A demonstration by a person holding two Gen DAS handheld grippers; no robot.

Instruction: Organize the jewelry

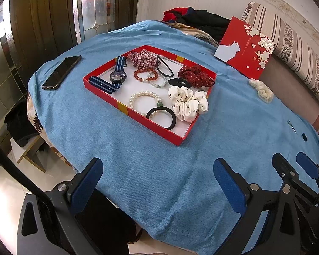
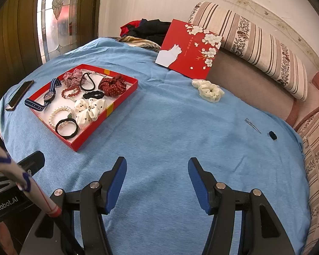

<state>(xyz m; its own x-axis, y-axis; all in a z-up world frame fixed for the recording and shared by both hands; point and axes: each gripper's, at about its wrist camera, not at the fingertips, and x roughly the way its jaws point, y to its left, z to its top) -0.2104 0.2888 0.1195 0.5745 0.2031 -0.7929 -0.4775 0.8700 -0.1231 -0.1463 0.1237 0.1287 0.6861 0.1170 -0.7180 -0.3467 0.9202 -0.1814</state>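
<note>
Looking across the blue cloth (image 2: 159, 127) that covers the worktop, we count three pieces not yet in the red tray (image 2: 125, 94): a cream scrunchie (image 2: 208, 89) lying far right, just in front of the red lid (image 2: 189, 51), then a thin metal hair clip (image 2: 253, 125) and a small black hair tie (image 2: 272, 135) near the right edge. The tray sits at the left and already holds a watch (image 1: 118, 76), bead bracelets, hair ties and several scrunchies.

We judge the cream scrunchie to be light, soft and squashy; a pinch across any bunched fold should hold it, and nothing in it can break. The clip looks stiff, thin and flat against the cloth, so it may slip; we would take it across its narrow width, pressing slightly into the fabric. The black tie is tiny and springy, best caught across its middle.

Both pairs of tongs stand open and empty over the near part of the cloth: the left tongs (image 1: 158, 178) and the right tongs (image 2: 157, 180), with nothing between the blue pads.

For writing, we can read "GenRobot.AI" on the black body at the lower left of the right wrist view. The lid carries a white cat, blossoms and a short line of characters too small to read.
</note>
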